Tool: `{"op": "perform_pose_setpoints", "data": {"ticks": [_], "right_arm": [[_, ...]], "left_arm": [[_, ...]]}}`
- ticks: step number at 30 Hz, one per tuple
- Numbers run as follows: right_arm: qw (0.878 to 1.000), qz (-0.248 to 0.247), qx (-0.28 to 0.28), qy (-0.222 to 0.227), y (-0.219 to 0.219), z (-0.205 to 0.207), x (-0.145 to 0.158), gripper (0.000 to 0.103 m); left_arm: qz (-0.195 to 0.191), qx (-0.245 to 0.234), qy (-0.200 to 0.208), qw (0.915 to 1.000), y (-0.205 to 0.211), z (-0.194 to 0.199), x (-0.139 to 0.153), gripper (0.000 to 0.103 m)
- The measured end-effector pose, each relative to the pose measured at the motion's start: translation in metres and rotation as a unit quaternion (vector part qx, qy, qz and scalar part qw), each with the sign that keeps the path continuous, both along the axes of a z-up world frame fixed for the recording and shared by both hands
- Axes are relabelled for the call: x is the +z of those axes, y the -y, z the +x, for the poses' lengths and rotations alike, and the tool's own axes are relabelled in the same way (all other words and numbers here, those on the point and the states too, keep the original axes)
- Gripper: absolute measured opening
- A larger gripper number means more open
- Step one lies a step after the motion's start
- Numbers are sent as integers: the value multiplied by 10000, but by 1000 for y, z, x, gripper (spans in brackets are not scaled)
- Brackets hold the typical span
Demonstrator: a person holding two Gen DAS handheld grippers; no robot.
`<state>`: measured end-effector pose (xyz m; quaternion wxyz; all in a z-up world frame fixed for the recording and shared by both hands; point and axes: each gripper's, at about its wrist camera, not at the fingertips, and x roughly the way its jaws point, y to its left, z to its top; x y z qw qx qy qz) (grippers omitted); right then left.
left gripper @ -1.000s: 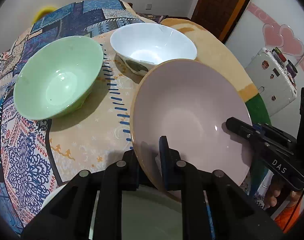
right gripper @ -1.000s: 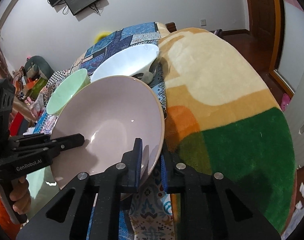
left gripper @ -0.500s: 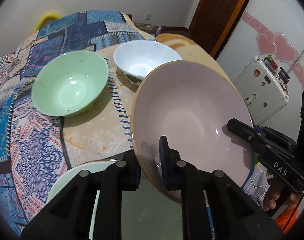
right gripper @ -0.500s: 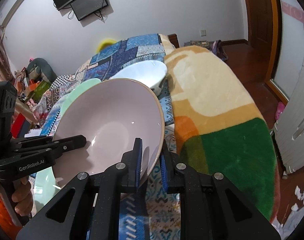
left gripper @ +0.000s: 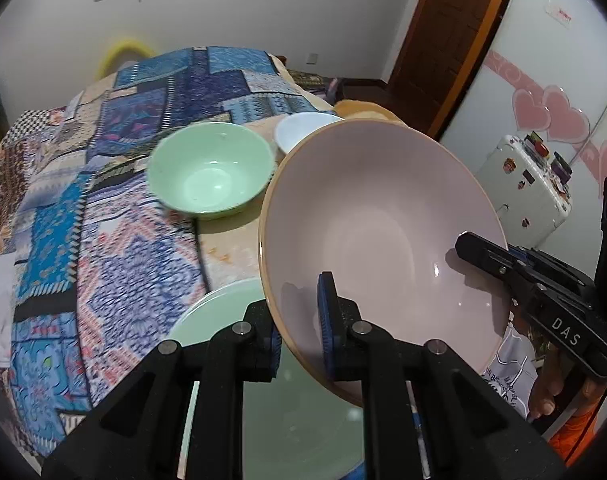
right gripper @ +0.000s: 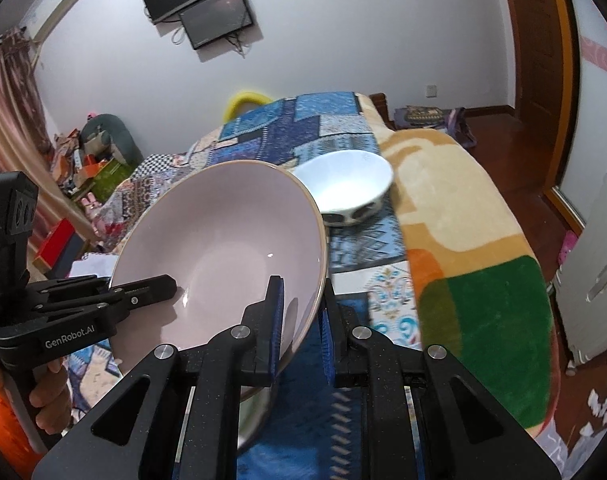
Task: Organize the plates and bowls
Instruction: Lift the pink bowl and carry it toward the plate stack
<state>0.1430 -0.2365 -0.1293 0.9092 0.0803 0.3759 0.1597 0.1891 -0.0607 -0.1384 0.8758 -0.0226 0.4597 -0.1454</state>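
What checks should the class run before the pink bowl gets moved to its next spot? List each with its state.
1. Left claw clamps the pink bowl rim: ok.
2. Right claw clamps the opposite rim: ok.
3. Bowl is level: not ok, it tilts.
4. Green bowl sits upright, apart from it: ok.
5. White bowl sits upright: ok.
6. Green plate below is clear of the bowl: cannot tell.

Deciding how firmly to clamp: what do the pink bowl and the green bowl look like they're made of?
Pink bowl: probably glazed ceramic, with a glossy inside showing small highlights and a bare tan rim. Green bowl: smooth and semi-glossy with soft reflections; could be glazed ceramic, milk glass or melamine, and the pictures don't settle which.
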Motion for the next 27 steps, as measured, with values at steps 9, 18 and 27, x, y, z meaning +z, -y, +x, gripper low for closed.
{"op": "perform_pose_setpoints", "data": {"ticks": [9, 18, 27], "right_arm": [[9995, -44, 305, 118, -46, -12, 7, 15], [9973, -89, 714, 128, -90, -22, 3, 15], [9933, -100, 1153, 20, -132, -33, -7, 15]], "left_arm": [[-60, 314, 129, 9994, -49, -35, 11, 16], [-143, 747, 126, 9970, -100, -68, 11, 16], [-179, 1176, 10, 9929, -147, -98, 1, 16]]}}
